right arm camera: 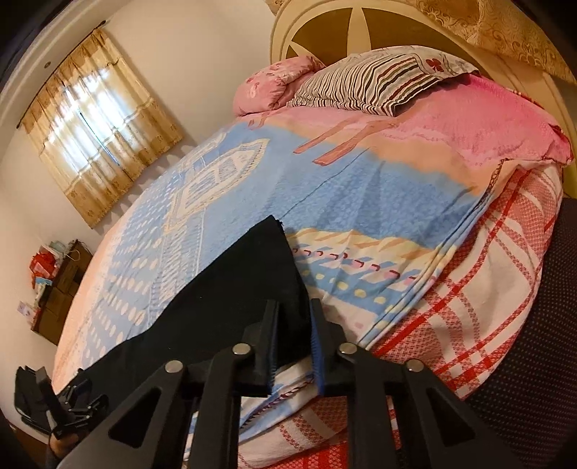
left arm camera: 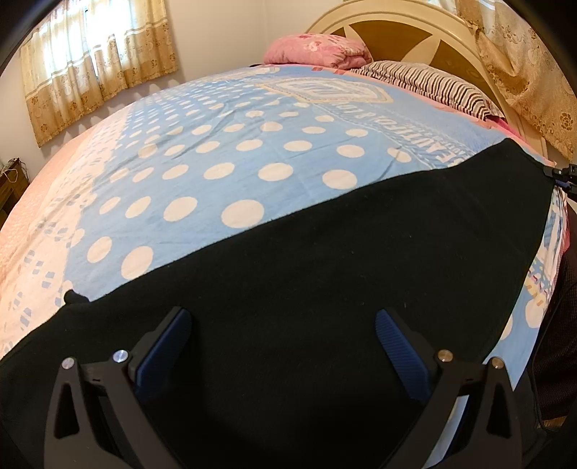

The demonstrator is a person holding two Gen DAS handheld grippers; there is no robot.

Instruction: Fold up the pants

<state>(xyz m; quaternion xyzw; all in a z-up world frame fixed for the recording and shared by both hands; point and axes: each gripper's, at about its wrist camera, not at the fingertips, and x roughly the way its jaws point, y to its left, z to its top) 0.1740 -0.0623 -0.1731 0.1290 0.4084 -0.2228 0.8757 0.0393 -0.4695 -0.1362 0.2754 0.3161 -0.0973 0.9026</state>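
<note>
Black pants (left arm camera: 324, 270) spread flat along near edge of polka-dot blanket (left arm camera: 223, 162); right gripper (right arm camera: 294, 324) pinched shut on one end's hem, left gripper (left arm camera: 283, 324) poised wide open, empty, above other end; next, judged: left-side grasp before fold.

Both wrist cameras look steeply down along their fingers from the bed's (left arm camera: 252, 151) near edge: the left close over the black pants (left arm camera: 306, 288), the right at the edge nearer the headboard (right arm camera: 324, 32). Both share pants, bedspread, pillows, curtained window.
</note>
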